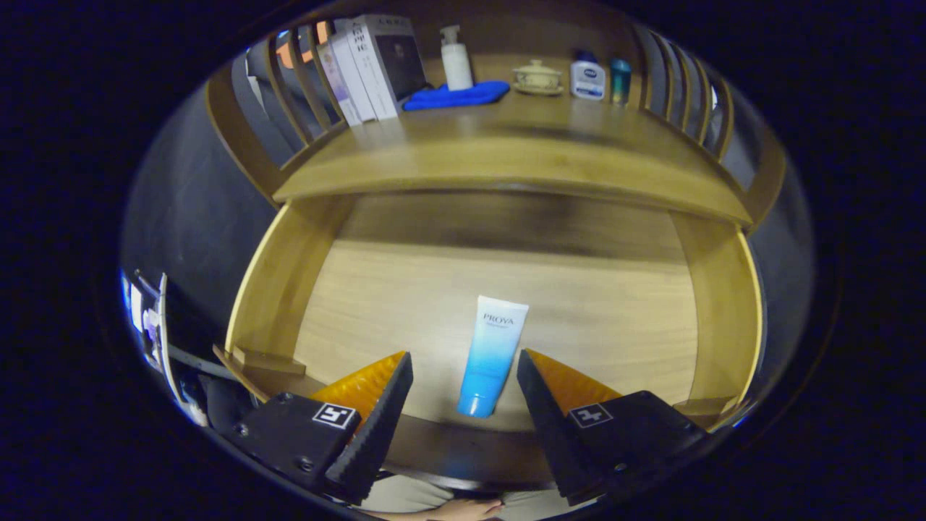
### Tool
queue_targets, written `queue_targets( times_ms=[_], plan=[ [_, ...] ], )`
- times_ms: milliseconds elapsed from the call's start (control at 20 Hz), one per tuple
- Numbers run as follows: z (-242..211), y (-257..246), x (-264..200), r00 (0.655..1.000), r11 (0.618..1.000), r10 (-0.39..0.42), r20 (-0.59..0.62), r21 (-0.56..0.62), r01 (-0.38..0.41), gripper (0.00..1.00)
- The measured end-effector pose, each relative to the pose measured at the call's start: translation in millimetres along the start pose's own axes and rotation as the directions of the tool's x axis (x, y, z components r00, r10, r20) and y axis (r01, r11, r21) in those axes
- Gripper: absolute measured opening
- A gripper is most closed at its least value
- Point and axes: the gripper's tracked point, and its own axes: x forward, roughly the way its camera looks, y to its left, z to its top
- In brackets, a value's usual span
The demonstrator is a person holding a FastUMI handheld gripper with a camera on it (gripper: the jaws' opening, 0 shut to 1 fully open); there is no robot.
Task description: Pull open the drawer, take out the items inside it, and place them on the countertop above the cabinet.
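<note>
— Looking down on the cabinet (239, 116), what's biggest?

— Its countertop (521, 155), railed with curved slats on both sides. Just below the countertop's front edge, the drawer (278, 289) stands pulled out, its pale wooden floor in full view.

— What does the drawer hold?

— One thing: a tube (493, 354), white at the far end fading to blue at its cap. It lies on the drawer floor close to the front wall, cap end toward that wall, leaning a little off straight. The rest of the floor is bare wood.

— And on the countertop?

— At its back left, a row of upright boxes (372, 65) leans against the slats. Right of the boxes lies a folded blue cloth (457, 95), with a white pump bottle (456, 58) standing just behind it. Further right sits a small lidded bowl (537, 77), then a squat white bottle (587, 78) with a blue cap, then a slim teal container (620, 79).

— The gripper (464, 373)?

— Spread wide above the drawer's front wall. The tube's lower half shows between the two fingers; neither finger touches it, with a clear gap on each side. Nothing is held.

— Anything smaller?

— A hand (463, 510) shows below the drawer's front, beneath the fingers.
</note>
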Motion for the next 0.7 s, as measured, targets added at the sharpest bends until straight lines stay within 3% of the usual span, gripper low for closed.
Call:
queue_targets(
  times_ms=[400,700],
  plan=[
    [-2,-11,36,0.981,0.995,-0.080,-0.178,0.037,0.088,0.87],
    [-10,-20,48,0.965,0.988,-0.103,-0.240,0.091,0.128,0.69]
  ],
)
